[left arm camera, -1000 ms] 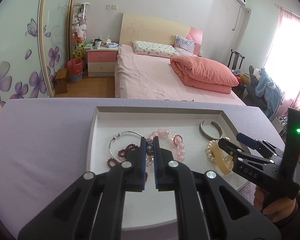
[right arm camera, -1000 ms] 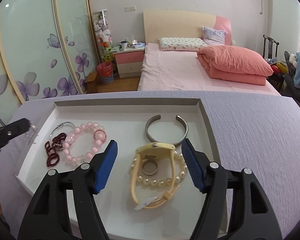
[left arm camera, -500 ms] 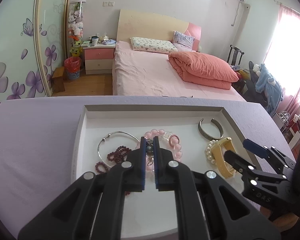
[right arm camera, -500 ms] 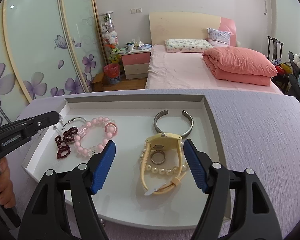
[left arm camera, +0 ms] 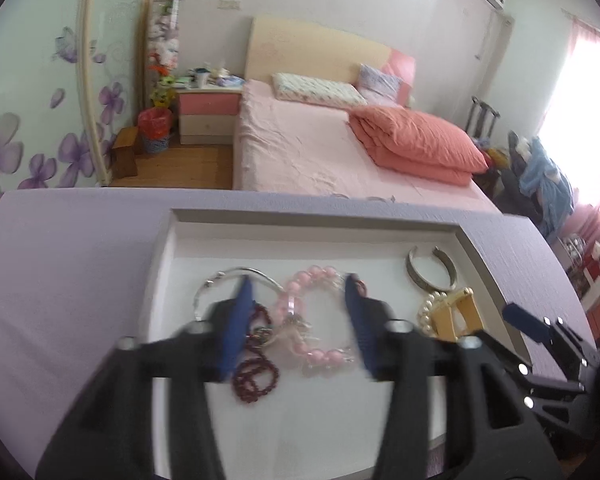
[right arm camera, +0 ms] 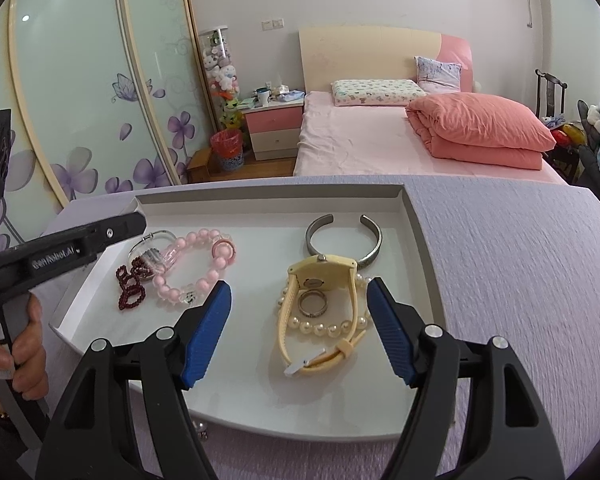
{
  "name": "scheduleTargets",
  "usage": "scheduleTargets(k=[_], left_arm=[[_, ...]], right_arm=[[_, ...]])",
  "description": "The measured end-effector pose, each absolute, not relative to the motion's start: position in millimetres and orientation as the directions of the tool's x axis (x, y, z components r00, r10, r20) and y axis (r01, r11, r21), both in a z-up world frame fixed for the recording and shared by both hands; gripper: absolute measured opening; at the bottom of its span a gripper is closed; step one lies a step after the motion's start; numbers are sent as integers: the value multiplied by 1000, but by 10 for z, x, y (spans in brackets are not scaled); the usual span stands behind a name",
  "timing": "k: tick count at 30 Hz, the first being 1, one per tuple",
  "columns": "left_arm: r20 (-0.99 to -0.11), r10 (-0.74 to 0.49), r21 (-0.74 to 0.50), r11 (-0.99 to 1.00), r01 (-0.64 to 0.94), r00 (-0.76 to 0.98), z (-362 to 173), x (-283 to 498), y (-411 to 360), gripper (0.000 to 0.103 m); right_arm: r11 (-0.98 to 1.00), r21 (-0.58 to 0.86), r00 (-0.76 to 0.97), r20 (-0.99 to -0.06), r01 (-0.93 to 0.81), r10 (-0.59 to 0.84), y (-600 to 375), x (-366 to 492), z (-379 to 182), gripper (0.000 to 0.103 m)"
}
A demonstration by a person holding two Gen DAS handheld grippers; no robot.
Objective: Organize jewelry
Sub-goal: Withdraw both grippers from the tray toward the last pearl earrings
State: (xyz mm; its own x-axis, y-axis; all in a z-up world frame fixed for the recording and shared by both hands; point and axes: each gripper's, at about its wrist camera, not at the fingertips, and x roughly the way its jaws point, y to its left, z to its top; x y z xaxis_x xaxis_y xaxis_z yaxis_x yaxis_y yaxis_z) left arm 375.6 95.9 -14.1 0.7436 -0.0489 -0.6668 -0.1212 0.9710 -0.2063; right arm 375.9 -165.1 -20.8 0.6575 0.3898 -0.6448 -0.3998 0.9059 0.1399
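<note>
opening left tongs straddling pink bead bracelet unpinched, right tongs wide around yellow watch

Left gripper smeared by blur, its jaws opening over the pink beads, silver bangle partly hidden behind one finger, pearl string partly hidden under the yellow watch
</note>
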Motion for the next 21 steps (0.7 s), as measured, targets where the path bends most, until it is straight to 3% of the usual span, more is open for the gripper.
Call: scheduleTargets(k=[3, 7, 15, 21], left_arm=[[-665, -47, -220, 966, -135, 745, -107, 3663, 1054, 53], [-650, -23, -213, 965, -153, 760, -32, 3446, 1138, 65], [-598, 60, -110, 982, -156, 799, 121, 2759, 1205, 82], [-589, 82, -81, 984, -160, 804, 91, 2266, 1254, 89]], right_arm=[[905, 143, 659, -642, -400, 392, -1676, 3695, -199, 72], [901, 151, 657, -637, -406, 403, -1728, 3589, -169, 72], [882, 172, 623, -649, -439, 437, -1734, 3263, -179, 69], [876, 163, 594, -677, -454, 434, -1623, 2991, -281, 67]])
